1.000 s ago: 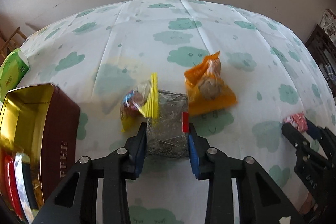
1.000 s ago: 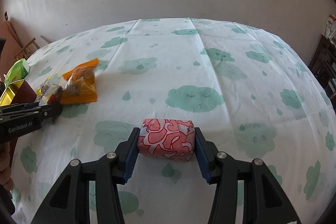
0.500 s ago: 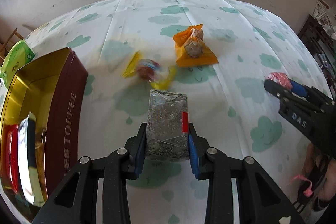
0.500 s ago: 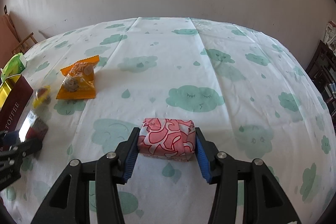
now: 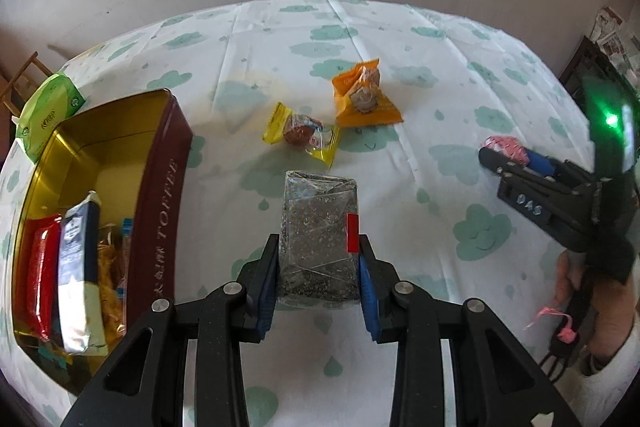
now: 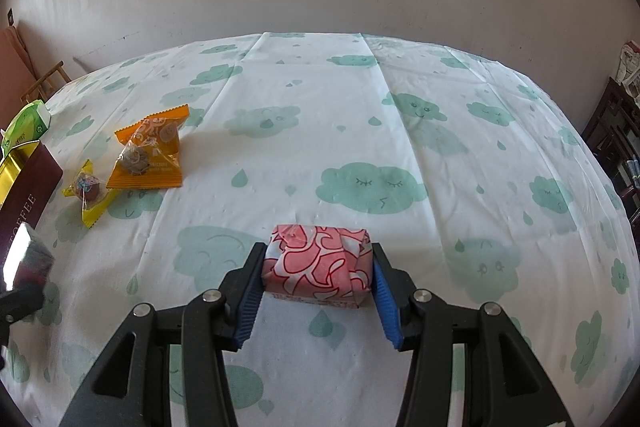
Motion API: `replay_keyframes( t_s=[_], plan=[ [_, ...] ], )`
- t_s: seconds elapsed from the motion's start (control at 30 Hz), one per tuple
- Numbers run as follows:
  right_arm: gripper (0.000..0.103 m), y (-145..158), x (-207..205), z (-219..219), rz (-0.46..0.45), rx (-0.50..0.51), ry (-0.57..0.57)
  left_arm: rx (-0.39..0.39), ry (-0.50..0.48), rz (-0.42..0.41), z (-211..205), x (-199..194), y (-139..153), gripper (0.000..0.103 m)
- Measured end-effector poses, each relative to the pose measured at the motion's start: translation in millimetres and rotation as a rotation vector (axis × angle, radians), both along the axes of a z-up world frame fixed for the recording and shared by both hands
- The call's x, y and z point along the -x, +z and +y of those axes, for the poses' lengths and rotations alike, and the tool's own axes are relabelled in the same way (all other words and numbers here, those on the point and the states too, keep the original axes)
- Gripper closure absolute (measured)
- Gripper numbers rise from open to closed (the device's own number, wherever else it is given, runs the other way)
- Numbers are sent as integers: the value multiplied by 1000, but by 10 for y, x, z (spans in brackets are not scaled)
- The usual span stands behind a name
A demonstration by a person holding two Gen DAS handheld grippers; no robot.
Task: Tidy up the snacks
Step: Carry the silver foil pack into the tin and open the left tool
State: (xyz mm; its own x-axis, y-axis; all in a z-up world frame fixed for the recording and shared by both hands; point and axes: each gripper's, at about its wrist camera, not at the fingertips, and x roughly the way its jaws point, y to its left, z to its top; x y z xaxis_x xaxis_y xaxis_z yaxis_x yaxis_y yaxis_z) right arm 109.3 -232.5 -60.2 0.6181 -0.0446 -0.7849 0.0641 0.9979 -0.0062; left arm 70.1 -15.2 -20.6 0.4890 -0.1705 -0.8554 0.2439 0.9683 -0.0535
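The left gripper (image 5: 318, 267) has its fingers closed tight on a clear packet of dark seeds (image 5: 319, 239), lifted above the surface (image 5: 440, 67), probably so it can go into the gold tin (image 5: 156, 187) on the left. The tin is open on top, which makes it easy to drop snacks in, and a red pack (image 5: 42, 279) and a silver pack (image 5: 76, 279) already stand inside. The right gripper (image 6: 318, 283) has its fingers squeezed on a pink wrapped block (image 6: 318, 265), likely waiting its turn. An orange packet (image 6: 150, 155) and a small yellow one (image 6: 89, 189) lie close together on the surface, not yet picked up. The near end of the tin is cut off. The tin's lettering is hard to read. A green box (image 5: 48, 111) sits behind the tin, partly hidden.
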Motion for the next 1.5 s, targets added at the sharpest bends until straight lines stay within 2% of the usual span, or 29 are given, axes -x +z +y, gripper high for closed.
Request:
replay_keyframes(
  t_s=[0.37, 0.67, 1.07, 1.5],
  plan=[
    [52, 5, 1, 4, 0, 0, 0, 23, 40, -58, 339, 83, 414, 71],
    [52, 6, 1, 5, 0, 1, 0, -34, 125, -121, 917, 76, 648, 71],
    [52, 6, 2, 9, 0, 1, -1, -142, 249, -114, 1804, -53, 609, 71],
    [52, 7, 2, 9, 0, 2, -1, -155, 171, -22, 1795, 66, 199, 71]
  ],
)
